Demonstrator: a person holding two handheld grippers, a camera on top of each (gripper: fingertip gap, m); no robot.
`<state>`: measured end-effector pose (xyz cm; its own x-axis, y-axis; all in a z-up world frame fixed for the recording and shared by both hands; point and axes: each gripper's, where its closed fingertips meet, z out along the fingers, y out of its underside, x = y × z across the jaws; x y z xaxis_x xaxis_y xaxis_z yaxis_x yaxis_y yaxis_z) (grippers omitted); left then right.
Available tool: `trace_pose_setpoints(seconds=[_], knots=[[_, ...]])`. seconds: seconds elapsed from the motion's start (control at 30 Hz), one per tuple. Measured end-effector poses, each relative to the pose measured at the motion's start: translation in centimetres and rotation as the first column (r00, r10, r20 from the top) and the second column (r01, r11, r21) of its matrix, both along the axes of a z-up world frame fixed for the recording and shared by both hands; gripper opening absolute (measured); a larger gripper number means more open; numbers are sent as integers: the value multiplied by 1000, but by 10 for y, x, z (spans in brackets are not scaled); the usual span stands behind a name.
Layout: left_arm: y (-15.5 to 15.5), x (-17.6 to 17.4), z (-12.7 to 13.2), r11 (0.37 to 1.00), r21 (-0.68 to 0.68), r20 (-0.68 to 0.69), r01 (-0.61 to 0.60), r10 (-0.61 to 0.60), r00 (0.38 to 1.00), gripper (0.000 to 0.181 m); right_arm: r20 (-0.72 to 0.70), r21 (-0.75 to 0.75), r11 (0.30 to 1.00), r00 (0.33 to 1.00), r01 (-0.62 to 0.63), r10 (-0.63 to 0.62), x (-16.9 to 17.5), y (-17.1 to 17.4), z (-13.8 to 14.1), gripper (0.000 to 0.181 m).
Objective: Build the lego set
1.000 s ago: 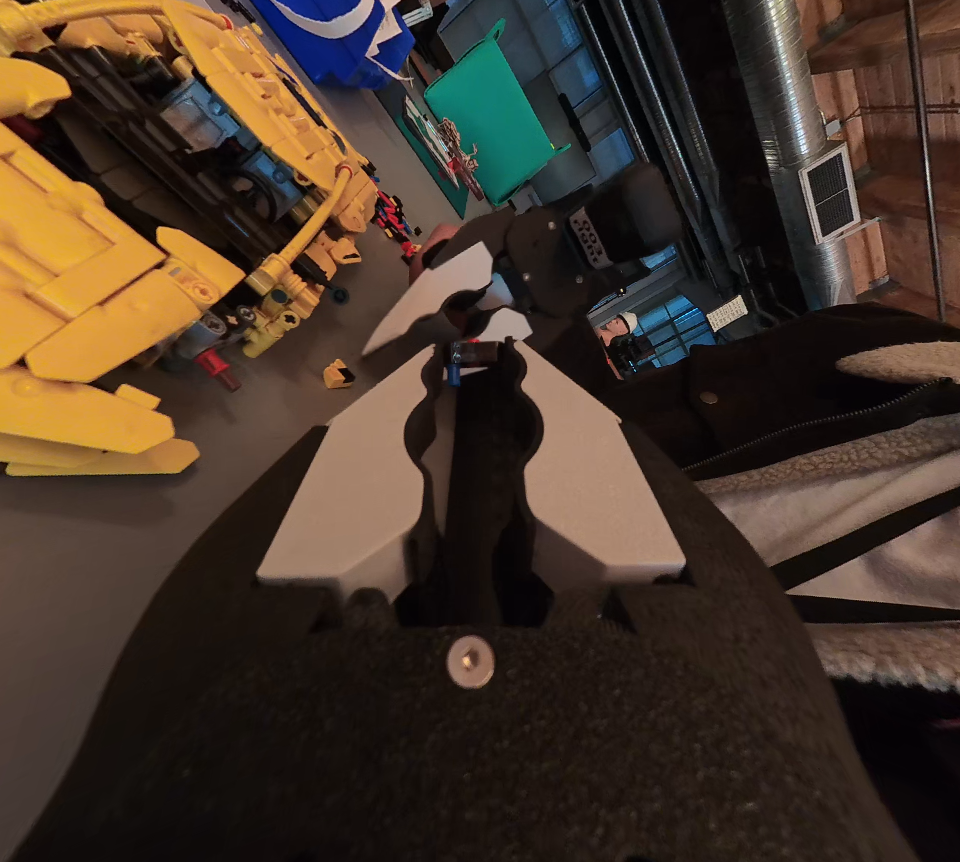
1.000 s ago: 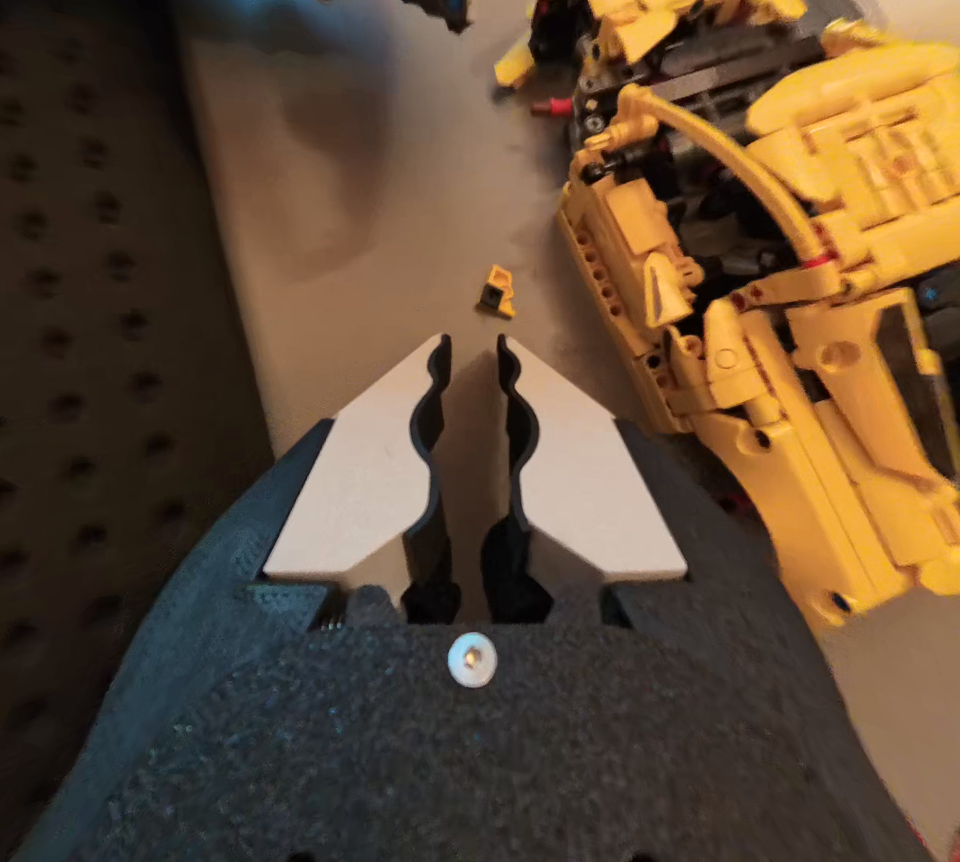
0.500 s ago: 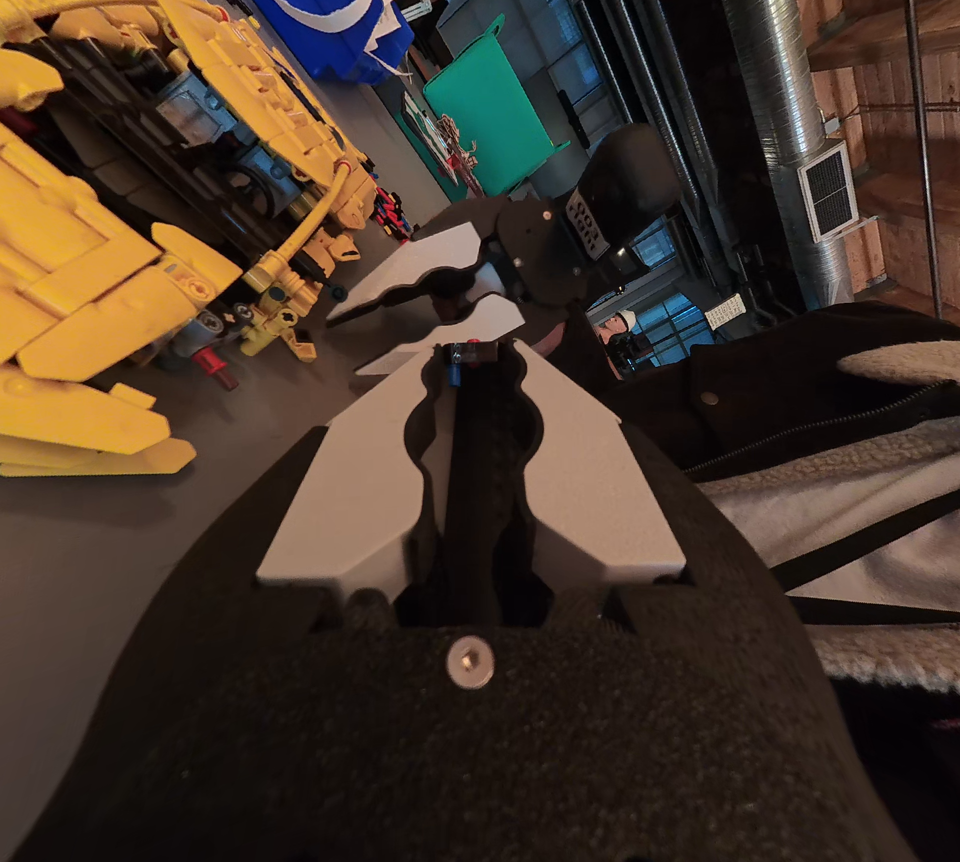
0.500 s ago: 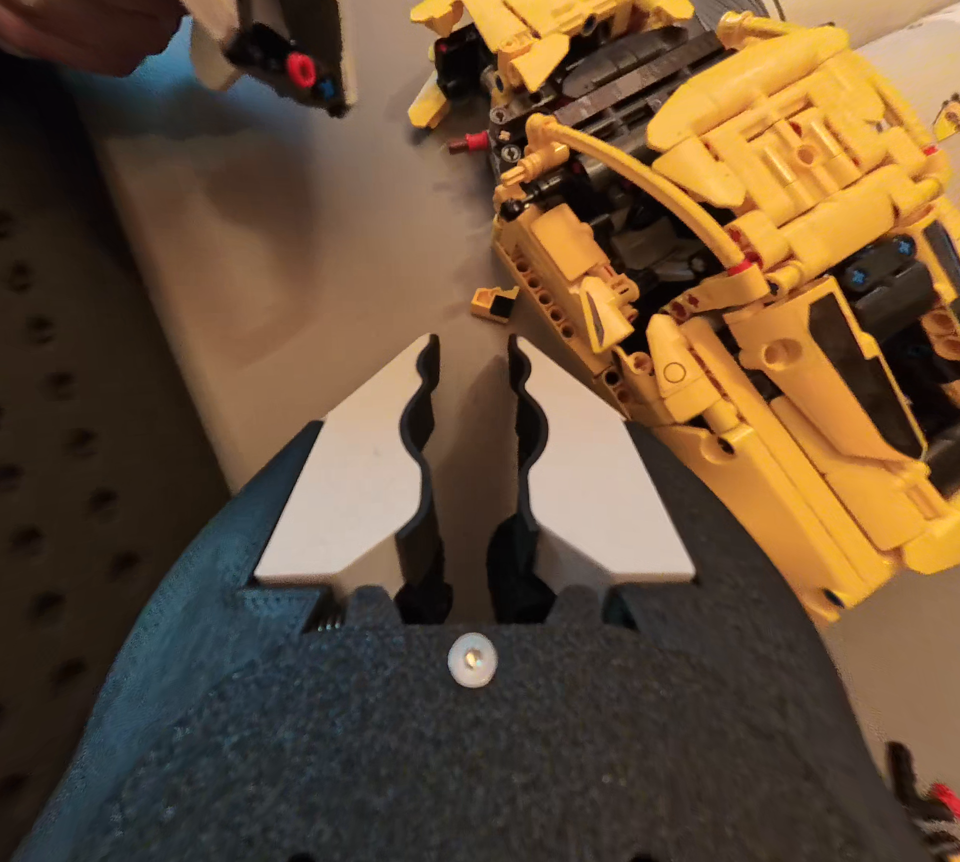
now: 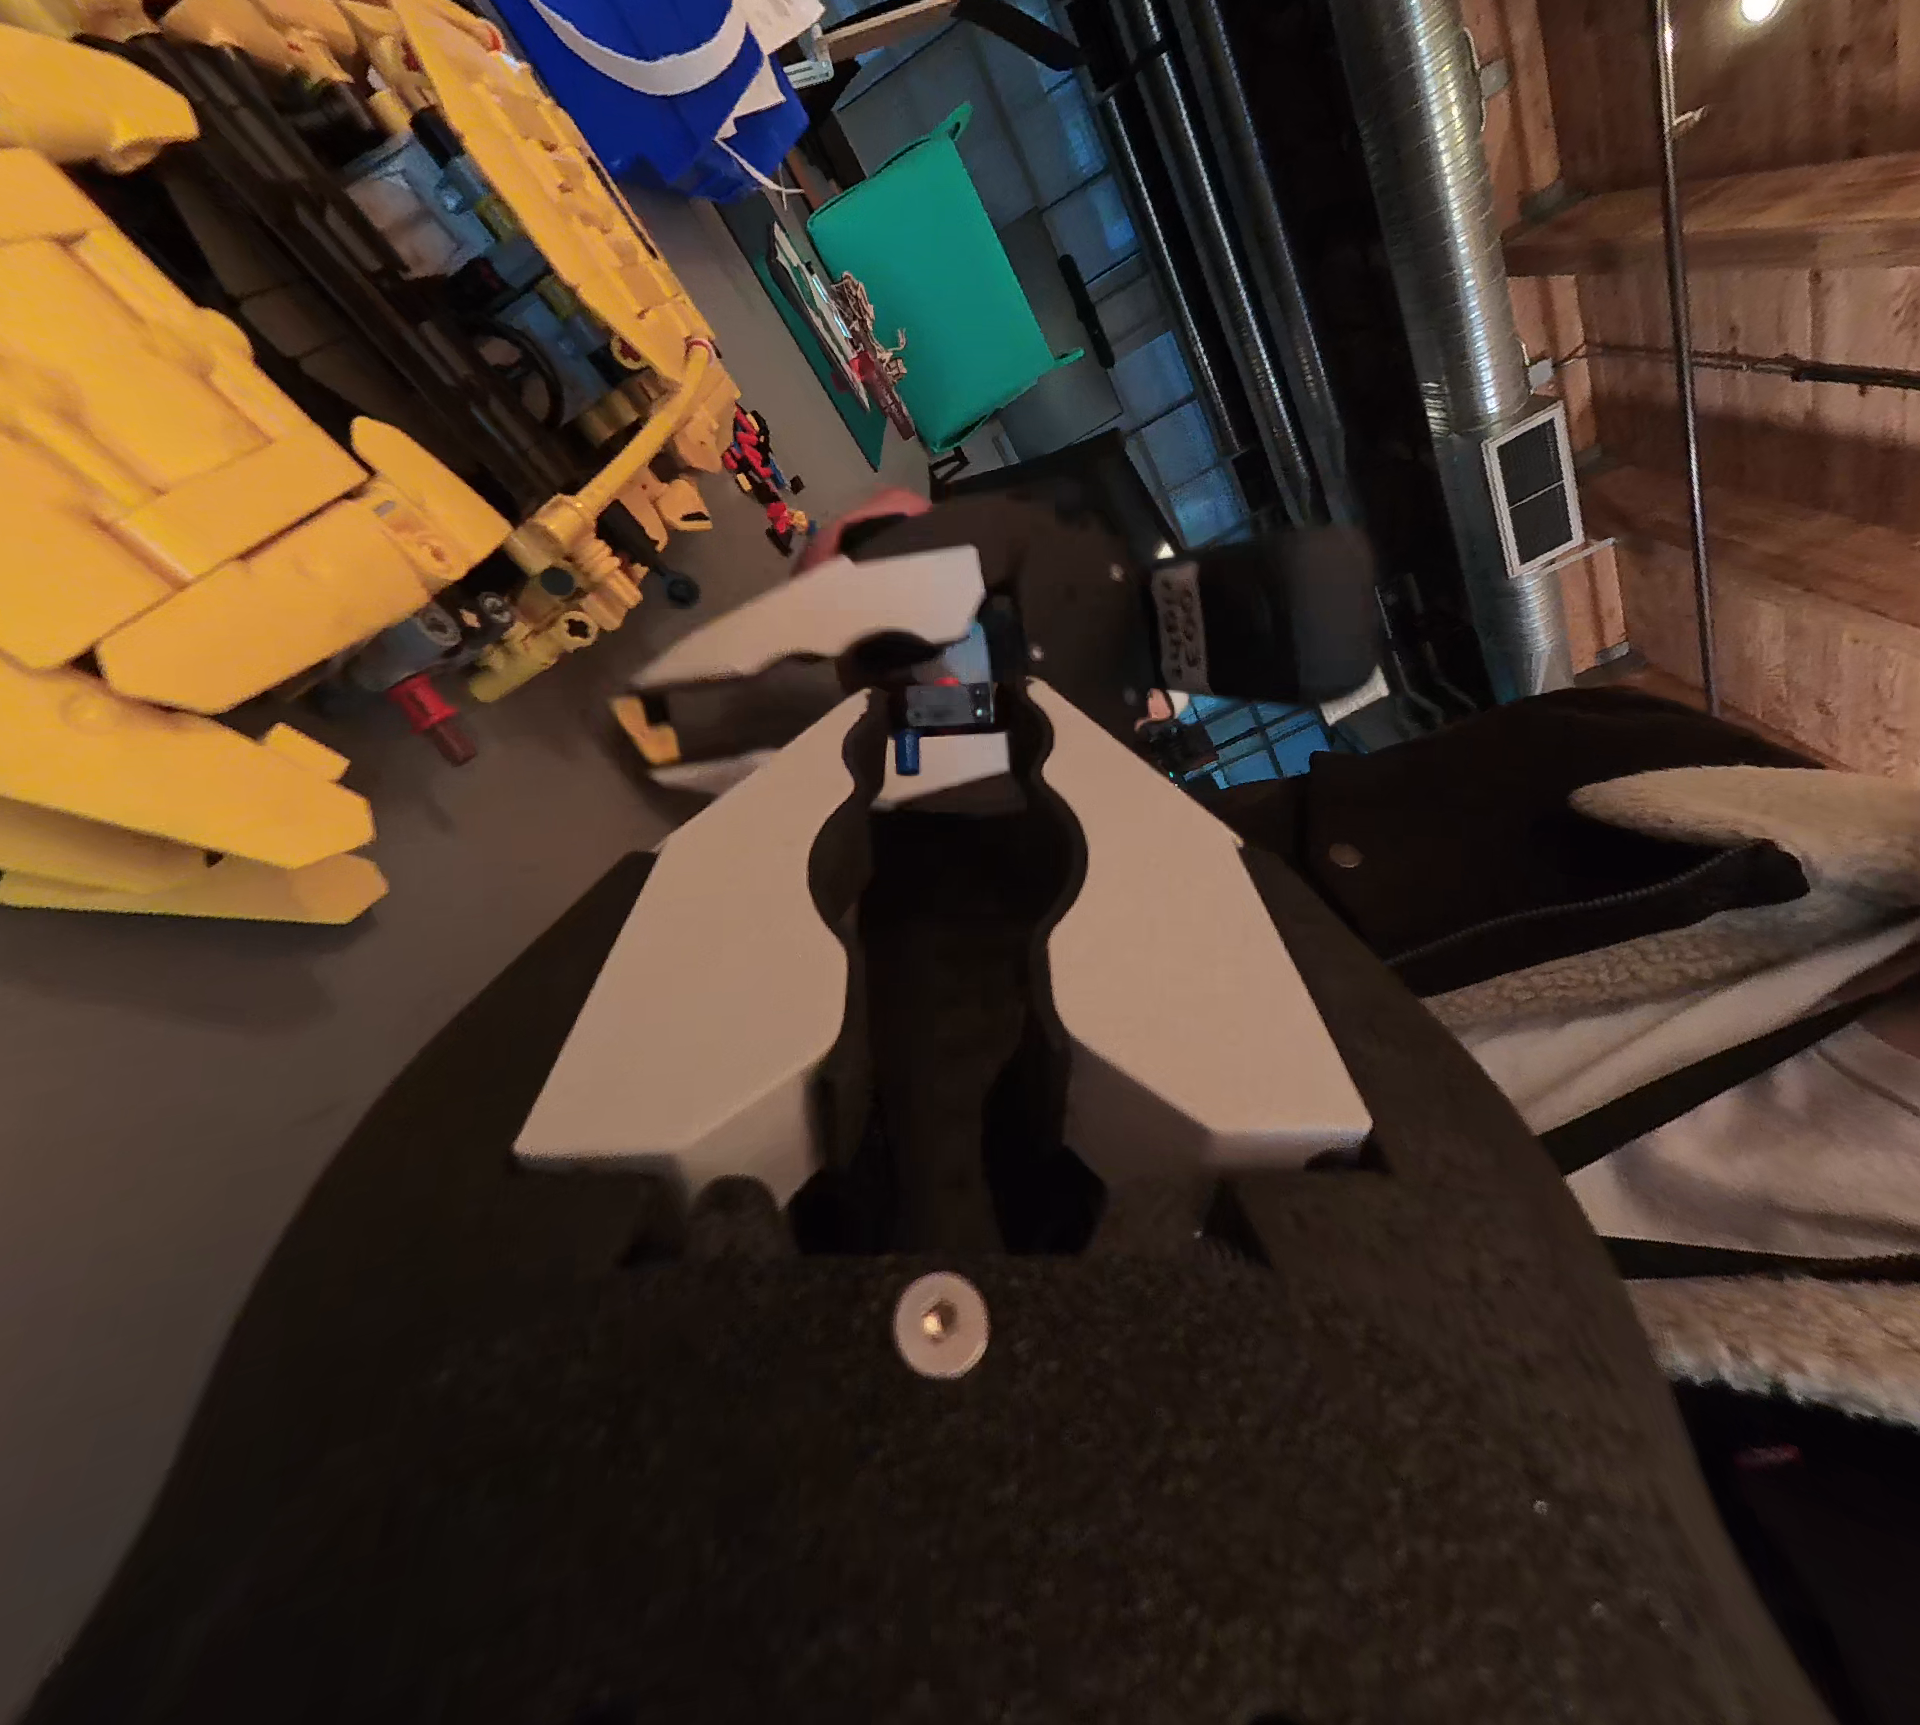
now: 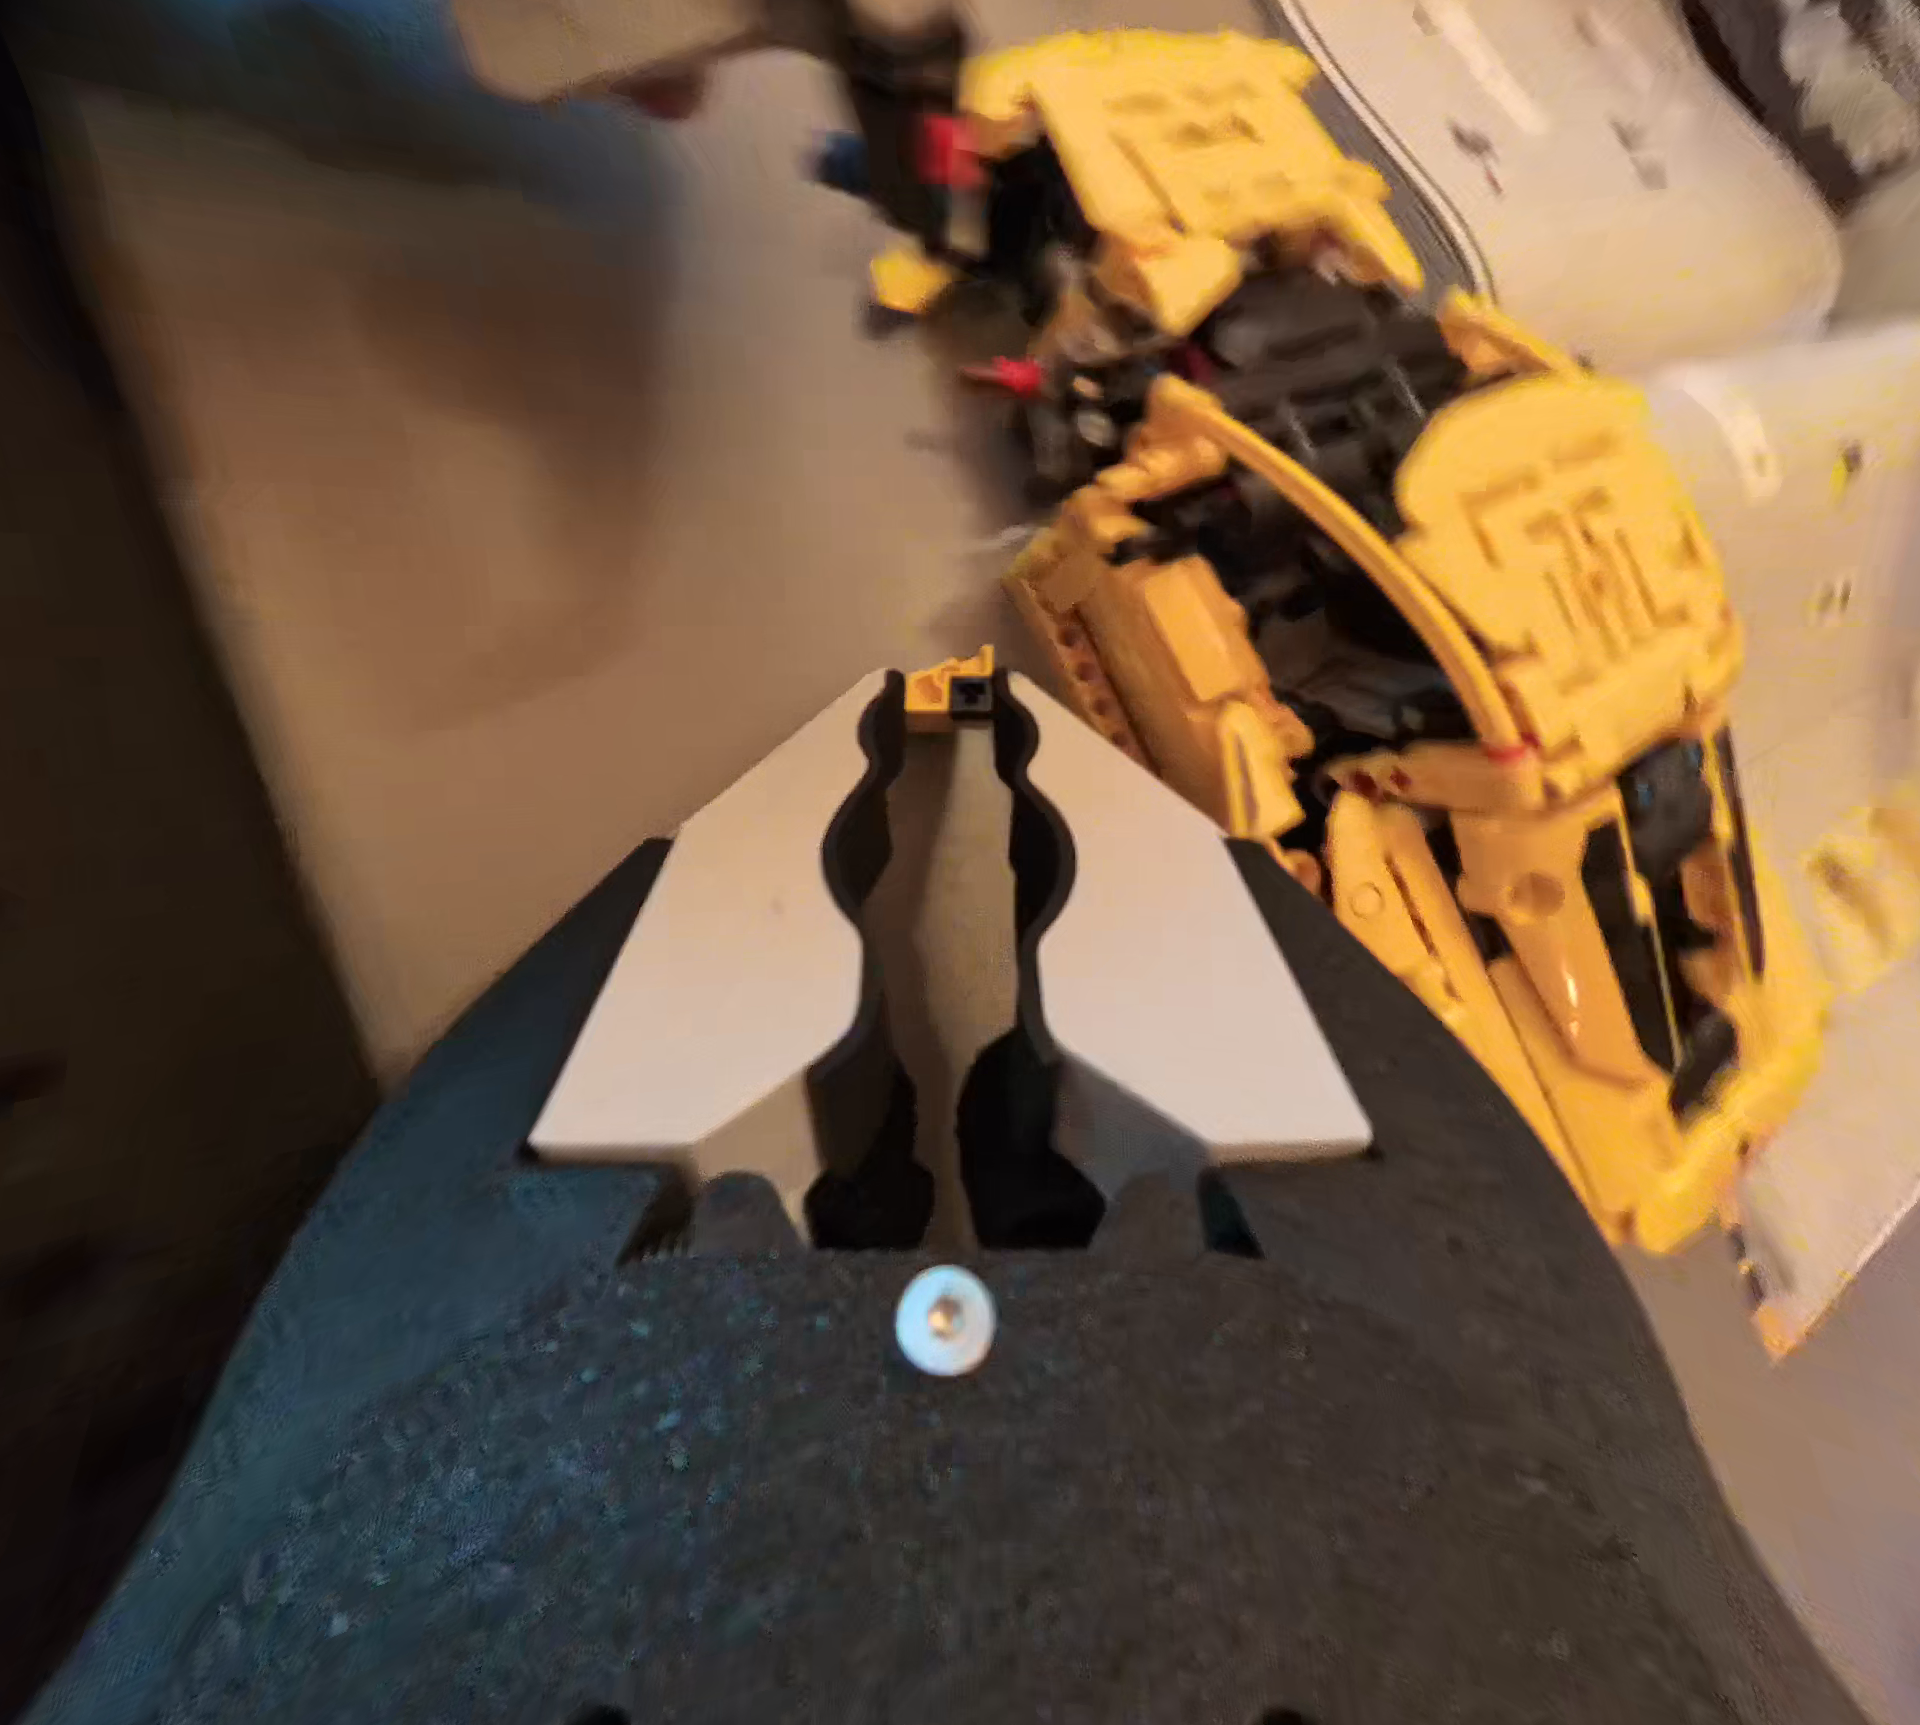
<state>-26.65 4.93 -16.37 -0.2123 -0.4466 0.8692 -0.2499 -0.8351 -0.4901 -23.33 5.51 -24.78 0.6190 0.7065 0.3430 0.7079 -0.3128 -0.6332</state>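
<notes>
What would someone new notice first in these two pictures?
The big yellow lego vehicle dominates, lying on the grey table right of the right gripper, whose tips sit around a small yellow-and-black piece. In the left wrist view, the left gripper pinches a small black piece with red and blue pins.

I see lego model (image 6: 1382, 636) on table (image 6: 520, 532), right of my right gripper (image 6: 948, 699). Small piece (image 6: 951, 693) between its fingertips. Left gripper (image 5: 940, 719) ahead-left, above table, small block (image 5: 945, 707) between its tips; paper sheets (image 6: 1558, 117) behind model.
</notes>
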Motion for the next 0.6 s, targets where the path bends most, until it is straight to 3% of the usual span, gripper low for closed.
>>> trace_pose_setpoints(seconds=[0.13, 0.3, 0.37, 0.47, 0.6], knots=[[0, 0, -1, 1000, 2, -6, -2, 2, 1000, 22, 82, 33, 960, 958, -279, 276, -24, -35, -4, 15], [-1, 1, -3, 1000, 10, -17, 0, 1, 1000, 22, -49, -55, 924, 925, -379, 377, -31, -56, -6, 16], [-1, 1, -3, 1000, 12, -18, 2, -2, 1000, 22, -128, -100, 919, 921, -381, 368, -31, -57, -6, 14], [-1, 1, -3, 1000, 10, -15, 3, -3, 1000, 22, -231, -174, 929, 931, -326, 284, -27, -56, -2, 27], [-2, 1, -3, 1000, 12, -15, 7, -7, 1000, 22, -285, -363, 921, 958, -140, 33, -10, -57, -5, 23]])
